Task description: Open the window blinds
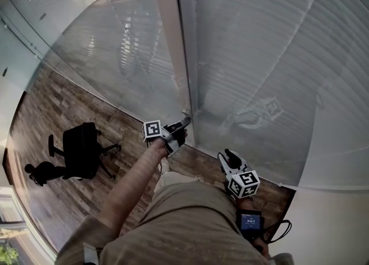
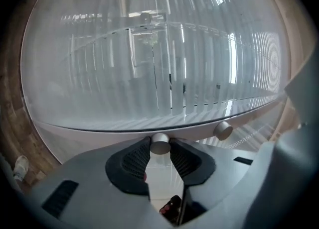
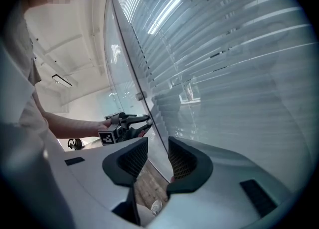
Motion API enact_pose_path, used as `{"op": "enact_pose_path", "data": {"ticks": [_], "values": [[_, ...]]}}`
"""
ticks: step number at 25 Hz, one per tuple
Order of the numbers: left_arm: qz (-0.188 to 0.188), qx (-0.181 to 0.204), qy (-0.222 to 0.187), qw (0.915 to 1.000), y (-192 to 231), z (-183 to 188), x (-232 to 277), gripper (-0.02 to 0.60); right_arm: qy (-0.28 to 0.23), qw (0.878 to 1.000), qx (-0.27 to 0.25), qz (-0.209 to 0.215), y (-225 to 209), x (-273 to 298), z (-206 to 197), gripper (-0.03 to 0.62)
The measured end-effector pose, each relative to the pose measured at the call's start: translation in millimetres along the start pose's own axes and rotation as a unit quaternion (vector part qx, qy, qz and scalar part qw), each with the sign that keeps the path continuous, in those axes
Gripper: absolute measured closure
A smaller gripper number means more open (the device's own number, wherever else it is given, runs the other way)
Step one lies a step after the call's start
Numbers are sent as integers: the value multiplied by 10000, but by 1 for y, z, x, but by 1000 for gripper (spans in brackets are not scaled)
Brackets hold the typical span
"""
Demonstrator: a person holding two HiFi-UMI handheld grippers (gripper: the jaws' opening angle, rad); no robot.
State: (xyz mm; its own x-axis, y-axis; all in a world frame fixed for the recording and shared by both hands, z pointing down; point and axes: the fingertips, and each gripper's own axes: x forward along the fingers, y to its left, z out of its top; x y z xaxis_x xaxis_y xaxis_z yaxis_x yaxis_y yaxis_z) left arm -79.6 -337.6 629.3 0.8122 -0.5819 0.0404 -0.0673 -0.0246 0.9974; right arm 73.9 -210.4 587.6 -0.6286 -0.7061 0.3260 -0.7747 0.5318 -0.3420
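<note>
Landmark: post (image 1: pixel 171 50), the upright frame between the glass panes. I give every place from it.
Blinds (image 1: pixel 259 56): behind the glass on both sides of the post. The slats look nearly shut, with only thin slits of light, so I judge the task is not yet done.
Knob (image 2: pixel 160 142): a small round metal stub low on the post. I take it to be the control that tilts the slats, since the blinds sit behind glass and cannot be reached directly.
Left gripper (image 1: pixel 182 124): I hold it level against the low end of the post, jaws pinching the knob from both sides.
Reason for grip: a firm pinch on so small a stub lets a roll of the wrist turn it without slipping.
Right gripper (image 3: pixel 157 156): I hold it back from the post, on its right side and clear of the glass. Its jaws are spread with nothing between them.
Reason for standby: one gripper is enough for the knob, and I keep the spare out of the way.
Second knob (image 2: pixel 223 130): on the same post, just beside the held one and untouched. I cannot tell its function.
Chair (image 1: pixel 81 150): on the wood floor (image 1: pixel 52 108), well left of the post and not involved.
Count, grippers: two
Count, knobs: two
Count, glass panes at the post: two
Count, chairs: one
</note>
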Motion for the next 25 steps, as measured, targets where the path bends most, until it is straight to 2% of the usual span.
{"op": "enact_pose_path", "data": {"ticks": [2,5,6,7,8,9,10,12,13,14,15,17,19,21,22,23,25], "values": [[39,177,-117,9998,3,1,-1,448,3,10000,7,6,1,0,-1,461],[122,1024,-281,9943,-10,-1,0,436,34,10000,11,18,3,0,-3,461],[343,1360,-288,9897,-8,-3,-1,393,46,10000,13,20,3,0,-4,461],[671,1774,-276,9815,-4,-4,-4,366,55,10000,16,19,4,0,-5,461],[1068,2287,-252,9673,2,-5,-7,354,61,10000,22,14,4,-1,-6,461],[1488,2875,-221,9459,6,-5,-11,354,67,10000,31,3,3,-1,-6,461],[1882,3492,-180,9178,8,-4,-14,354,72,10000,40,-11,2,-2,-7,461],[2495,4612,-78,8515,5,-5,-18,354,79,9999,54,-38,0,-3,-9,461],[2694,5030,-42,8212,2,-5,-17,354,79,9999,58,-46,0,-4,-9,461],[2826,5337,-27,7971,-2,-5,-16,354,79,9999,60,-50,0,-4,-9,461],[2915,5558,-26,7785,-5,-5,-13,354,81,9999,62,-51,0,-4,-10,461],[3063,5860,-26,7502,-8,-5,-7,354,89,9999,66,-50,1,-5,-11,461],[3225,5996,24,7325,-7,-8,-3,356,93,9999,70,-52,1,-5,-12,461],[3360,6050,22,7219,-4,-8,-2,398,88,9999,70,-59,0,-6,-12,461],[3404,6064,-10,7186,-3,-8,-2,442,80,9999,72,-67,0,-6,-12,461],[3429,6057,-38,7180,-3,-7,-2,445,72,9999,76,-78,-1,-7,-12,461],[3414,5980,-55,7251,-4,-7,-2,446,62,9999,89,-100,-3,-9,-12,461]]}}
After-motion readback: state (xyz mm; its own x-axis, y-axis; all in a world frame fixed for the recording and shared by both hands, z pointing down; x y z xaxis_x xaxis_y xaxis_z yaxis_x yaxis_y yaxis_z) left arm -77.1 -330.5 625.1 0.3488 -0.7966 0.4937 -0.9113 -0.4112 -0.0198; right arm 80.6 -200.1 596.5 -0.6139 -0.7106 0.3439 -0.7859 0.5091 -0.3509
